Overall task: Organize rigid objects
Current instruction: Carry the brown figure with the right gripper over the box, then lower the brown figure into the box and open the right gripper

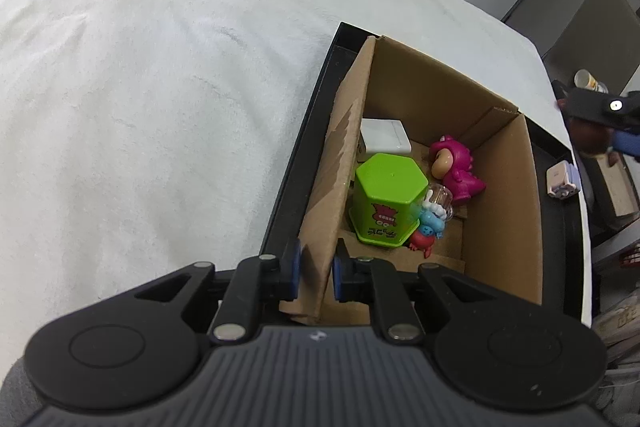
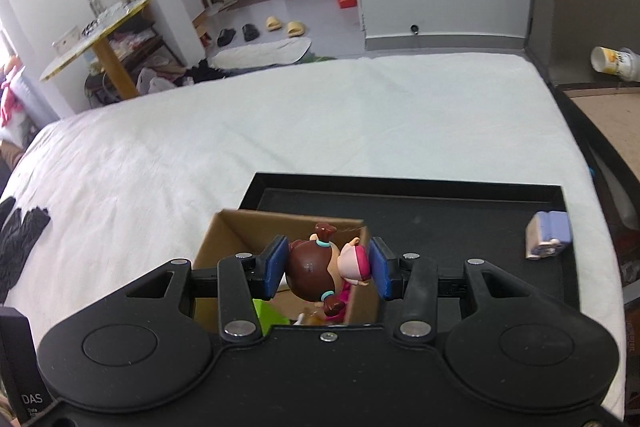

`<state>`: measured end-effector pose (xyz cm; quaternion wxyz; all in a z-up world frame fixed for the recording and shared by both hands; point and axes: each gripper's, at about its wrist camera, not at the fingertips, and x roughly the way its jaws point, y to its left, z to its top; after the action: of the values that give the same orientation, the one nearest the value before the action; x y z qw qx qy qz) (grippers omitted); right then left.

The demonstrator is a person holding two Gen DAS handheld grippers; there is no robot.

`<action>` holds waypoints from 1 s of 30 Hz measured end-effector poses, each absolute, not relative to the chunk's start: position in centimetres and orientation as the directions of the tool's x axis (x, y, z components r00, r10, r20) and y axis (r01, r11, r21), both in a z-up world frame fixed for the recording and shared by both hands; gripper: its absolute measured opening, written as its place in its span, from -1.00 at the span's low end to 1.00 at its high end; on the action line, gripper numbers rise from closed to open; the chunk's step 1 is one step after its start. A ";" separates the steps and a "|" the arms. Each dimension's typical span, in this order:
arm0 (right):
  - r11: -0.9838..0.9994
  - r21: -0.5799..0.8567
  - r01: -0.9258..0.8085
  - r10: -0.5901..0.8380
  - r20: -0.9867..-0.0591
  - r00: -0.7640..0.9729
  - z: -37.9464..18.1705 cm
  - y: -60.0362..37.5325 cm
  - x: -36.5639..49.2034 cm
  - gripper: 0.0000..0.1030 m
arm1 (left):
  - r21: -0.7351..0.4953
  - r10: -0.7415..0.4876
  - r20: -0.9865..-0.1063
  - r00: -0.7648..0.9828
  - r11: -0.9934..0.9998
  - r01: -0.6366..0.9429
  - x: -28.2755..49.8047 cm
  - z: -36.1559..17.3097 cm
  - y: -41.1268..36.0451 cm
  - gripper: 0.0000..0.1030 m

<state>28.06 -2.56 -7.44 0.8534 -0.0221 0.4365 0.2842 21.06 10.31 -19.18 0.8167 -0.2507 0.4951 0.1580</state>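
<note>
One cardboard box (image 1: 500, 187) on one black tray (image 2: 400, 203); left claw (image 1: 316, 273) clamps its flap, right claw (image 2: 326, 269) clamps one doll (image 2: 316, 267). White bed (image 2: 280, 115).

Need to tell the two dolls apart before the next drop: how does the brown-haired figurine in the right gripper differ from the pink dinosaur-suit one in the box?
The brown-haired figurine is held above the cardboard box by the right gripper; the pink dinosaur-suit figurine lies inside it. One has brown buns with teal ties, the other a magenta hood. Both are small dolls.
</note>
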 end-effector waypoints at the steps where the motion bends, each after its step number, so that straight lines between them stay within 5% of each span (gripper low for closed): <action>1: 0.835 0.208 -0.509 0.465 -0.761 0.452 -7.6 -2.1 28.0 -0.15 | -0.258 0.007 -0.887 0.462 0.823 -0.507 21.0 -19.2 10.4 -0.72; 30: 0.844 0.252 -0.473 0.457 -0.799 0.390 -8.0 -0.9 28.0 -0.02 | -0.298 -0.028 -0.876 0.481 0.816 -0.495 20.6 -19.4 11.1 -0.69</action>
<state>27.98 -0.86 -7.98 0.8337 -0.0083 0.4765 0.2791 20.58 11.09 -19.37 0.8178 -0.2675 0.4891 0.1429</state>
